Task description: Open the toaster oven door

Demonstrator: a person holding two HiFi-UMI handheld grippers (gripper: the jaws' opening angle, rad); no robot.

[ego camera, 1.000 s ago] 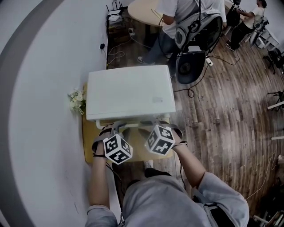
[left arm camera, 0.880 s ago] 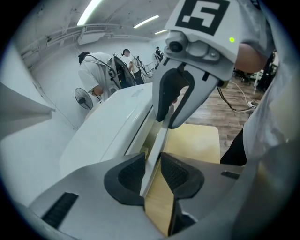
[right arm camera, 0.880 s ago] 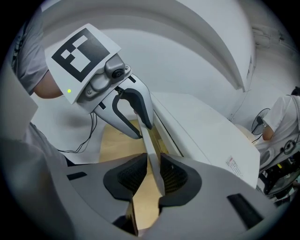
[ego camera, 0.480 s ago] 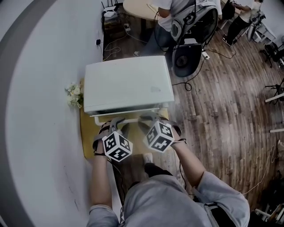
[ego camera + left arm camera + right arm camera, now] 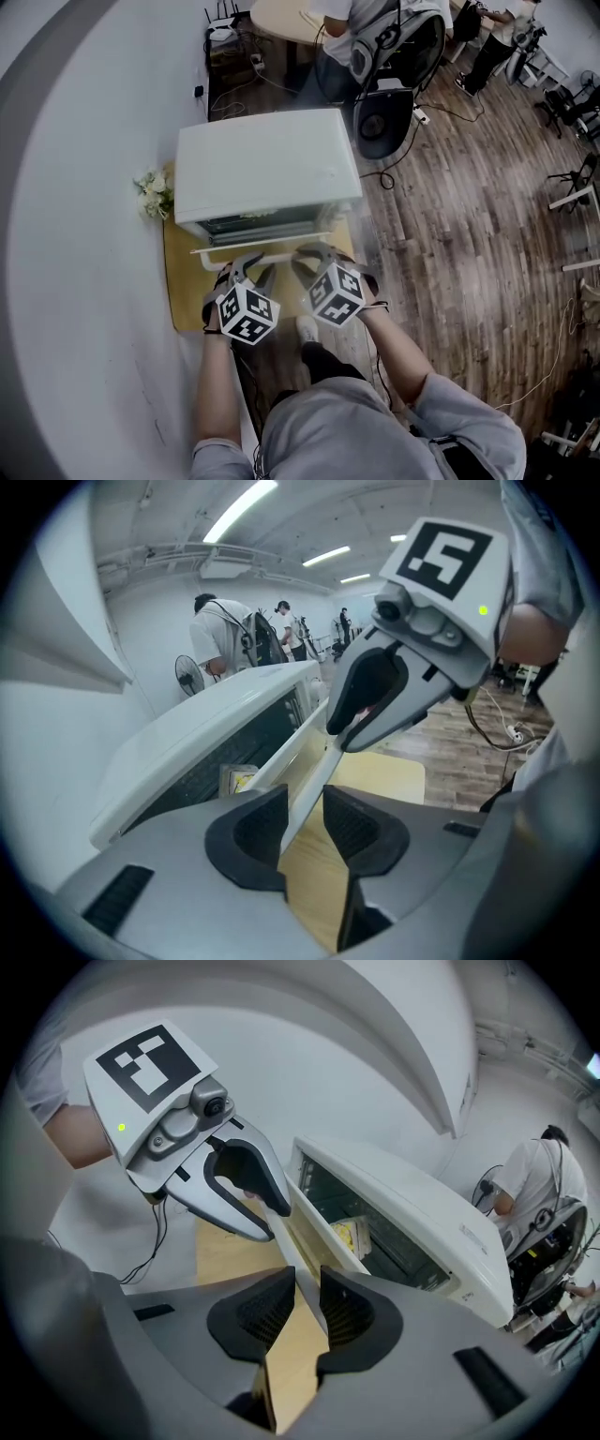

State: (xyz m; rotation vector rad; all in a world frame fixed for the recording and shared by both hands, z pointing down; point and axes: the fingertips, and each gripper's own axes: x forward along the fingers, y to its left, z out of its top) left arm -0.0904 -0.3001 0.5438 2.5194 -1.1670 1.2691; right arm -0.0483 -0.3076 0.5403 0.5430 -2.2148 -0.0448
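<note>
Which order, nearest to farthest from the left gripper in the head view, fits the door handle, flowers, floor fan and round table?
1. Door handle, between the opening jaws of the left gripper.
2. Flowers, at far left.
3. Floor fan, beyond the toaster oven, to the right.
4. Round table, at the view's top.

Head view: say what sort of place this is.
Probably a lab or workshop, not a kitchen: the oven sits on a small table, cables trail over the wood floor, and people stand with gear behind.
</note>
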